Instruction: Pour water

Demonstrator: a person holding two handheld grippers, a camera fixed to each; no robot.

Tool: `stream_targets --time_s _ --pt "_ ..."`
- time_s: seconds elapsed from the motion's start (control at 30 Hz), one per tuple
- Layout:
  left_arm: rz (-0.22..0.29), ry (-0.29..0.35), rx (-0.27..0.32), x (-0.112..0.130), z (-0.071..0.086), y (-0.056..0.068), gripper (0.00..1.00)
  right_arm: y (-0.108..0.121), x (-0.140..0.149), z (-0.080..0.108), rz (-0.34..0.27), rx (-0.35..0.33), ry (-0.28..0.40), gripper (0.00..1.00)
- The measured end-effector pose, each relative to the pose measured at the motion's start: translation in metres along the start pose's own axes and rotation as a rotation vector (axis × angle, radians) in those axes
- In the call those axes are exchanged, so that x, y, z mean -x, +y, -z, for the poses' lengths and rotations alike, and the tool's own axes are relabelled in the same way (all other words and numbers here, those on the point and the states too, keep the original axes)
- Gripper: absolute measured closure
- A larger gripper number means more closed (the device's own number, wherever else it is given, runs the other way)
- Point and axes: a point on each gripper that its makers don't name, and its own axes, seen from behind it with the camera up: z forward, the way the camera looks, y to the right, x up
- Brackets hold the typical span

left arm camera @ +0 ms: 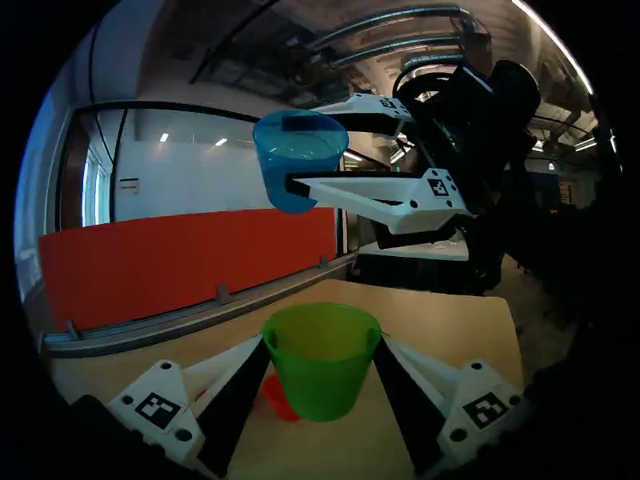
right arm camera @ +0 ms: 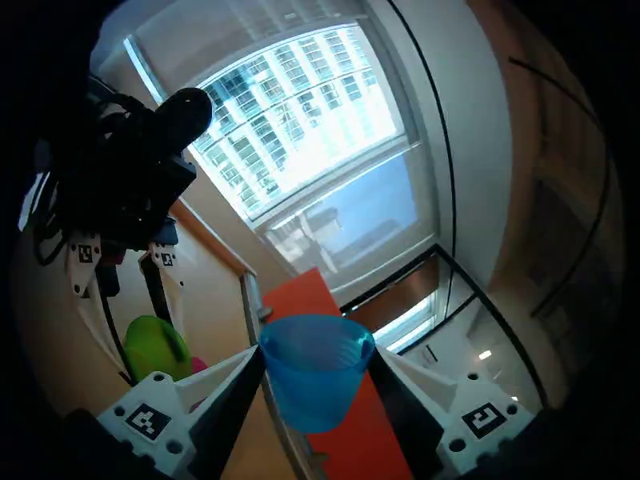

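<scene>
Left gripper [left arm camera: 321, 344]: its jaws are closed on a green cup [left arm camera: 322, 370], one jaw pressing on each side of the cup wall. The cup stands upright between the jaw tips, with its open mouth up, above the table [left arm camera: 448, 320]. A small red thing [left arm camera: 278, 398] lies on the table just below the cup, beside the left-hand jaw.

Right gripper [right arm camera: 318, 358]: its jaws are closed on a blue cup [right arm camera: 316, 372], which sits between the jaw tips with the rim uppermost. In the left gripper view, this gripper [left arm camera: 308, 148] holds the blue cup [left arm camera: 298, 164] high above and beyond the left jaws, well apart from the green cup. The lower part of the blue cup looks darker; its contents cannot be confirmed.

A red panel [left arm camera: 184, 256] runs behind the table.
</scene>
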Motion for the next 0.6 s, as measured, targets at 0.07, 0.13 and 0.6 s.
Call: stream_targets --time_s 0.07,0.13,0.6 --pt "0.000 0.000 0.001 -0.0004 -0.0003 0.0005 0.13 -0.0005 -0.0005 -0.0007 0.015 -0.001 0.000 0.10" --pt "-0.001 -0.001 0.001 -0.0007 -0.0006 0.0004 0.13 -0.0011 -0.0003 -0.0017 0.029 -0.005 -0.002 0.10" --pt "-0.003 -0.001 0.005 -0.0020 -0.0020 0.0008 0.13 -0.0020 0.0027 -0.0055 0.119 -0.012 -0.017 0.10"
